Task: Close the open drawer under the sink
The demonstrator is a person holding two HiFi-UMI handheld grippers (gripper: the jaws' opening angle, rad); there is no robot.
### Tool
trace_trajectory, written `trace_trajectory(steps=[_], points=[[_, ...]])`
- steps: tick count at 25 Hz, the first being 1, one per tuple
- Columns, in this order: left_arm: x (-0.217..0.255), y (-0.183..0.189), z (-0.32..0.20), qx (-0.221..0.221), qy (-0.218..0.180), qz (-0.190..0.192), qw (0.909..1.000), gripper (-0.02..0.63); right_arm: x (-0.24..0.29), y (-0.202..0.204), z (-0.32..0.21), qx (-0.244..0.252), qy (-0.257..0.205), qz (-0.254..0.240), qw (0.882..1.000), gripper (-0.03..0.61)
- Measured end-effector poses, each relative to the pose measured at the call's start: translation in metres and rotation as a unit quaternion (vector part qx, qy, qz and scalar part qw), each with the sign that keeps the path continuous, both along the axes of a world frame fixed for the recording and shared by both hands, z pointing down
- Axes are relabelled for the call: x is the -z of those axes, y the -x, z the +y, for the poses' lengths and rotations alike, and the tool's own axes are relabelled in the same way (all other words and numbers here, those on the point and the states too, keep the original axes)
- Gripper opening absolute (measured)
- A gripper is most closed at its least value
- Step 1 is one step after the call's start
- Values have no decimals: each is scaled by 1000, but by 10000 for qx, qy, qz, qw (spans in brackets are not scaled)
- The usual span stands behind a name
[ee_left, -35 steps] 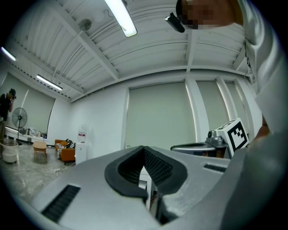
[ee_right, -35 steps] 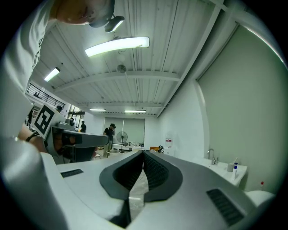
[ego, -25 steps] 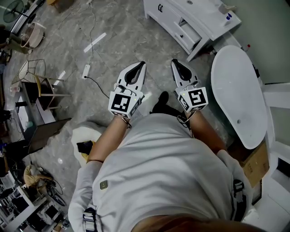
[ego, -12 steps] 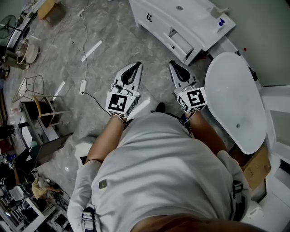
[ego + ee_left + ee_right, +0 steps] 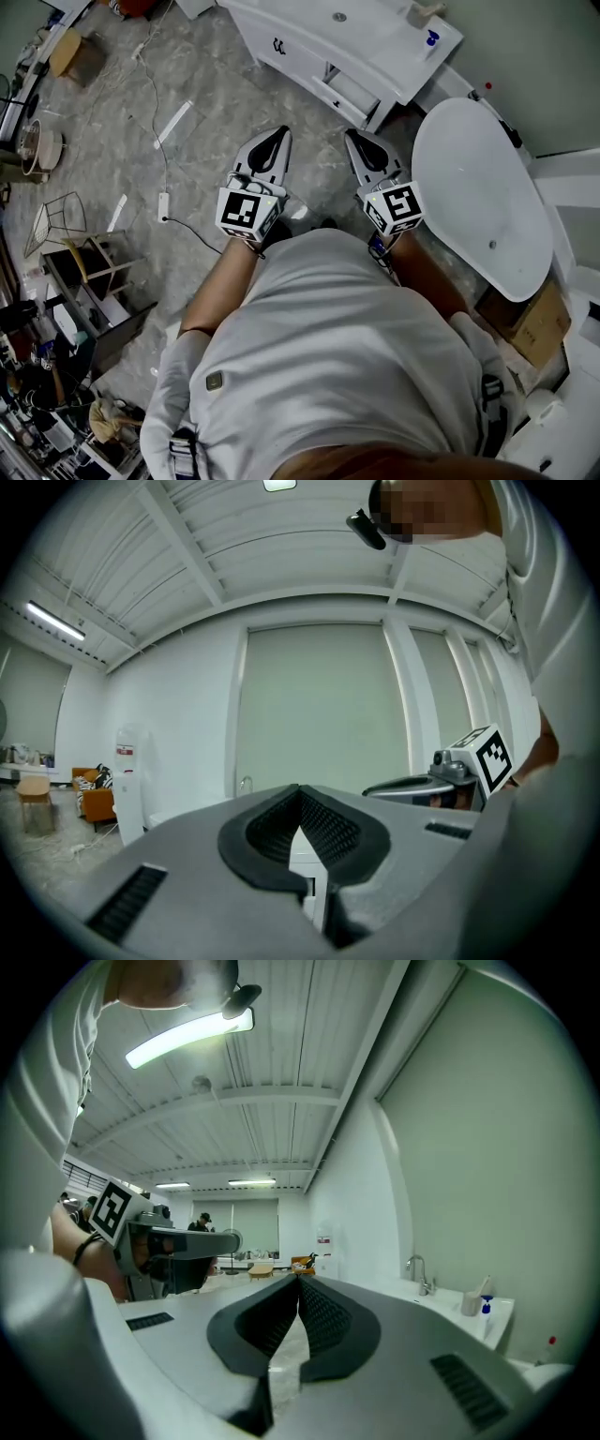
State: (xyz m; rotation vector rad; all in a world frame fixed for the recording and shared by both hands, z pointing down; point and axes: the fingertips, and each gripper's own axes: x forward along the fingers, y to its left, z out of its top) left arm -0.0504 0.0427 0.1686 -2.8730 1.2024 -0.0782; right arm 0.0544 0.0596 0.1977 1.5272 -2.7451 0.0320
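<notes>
Near you: left gripper [image 5: 275, 141] and right gripper [image 5: 361, 142] side by side over the floor, both empty, fingers pressed together. Far: drawer [image 5: 349, 92] stands pulled out of the sink cabinet [image 5: 309, 37], well apart from both grippers, left of the bathtub [image 5: 478, 187].

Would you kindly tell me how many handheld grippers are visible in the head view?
2. The left gripper is toward the picture's left. The right gripper is beside it, nearer the white tub. Both are shut with nothing between the jaws. None appears hidden.
</notes>
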Motion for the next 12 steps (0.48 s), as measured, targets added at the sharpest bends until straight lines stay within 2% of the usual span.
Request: trace_trajectory(steps=[5, 12], points=[[2, -10, -34, -353, 86, 33, 9993, 9, 3, -9, -23, -386, 36, 58, 9992, 26], [-7, -13, -86, -1151, -43, -85, 9933, 9, 0, 1, -68, -1012, 75, 85, 9948, 26]])
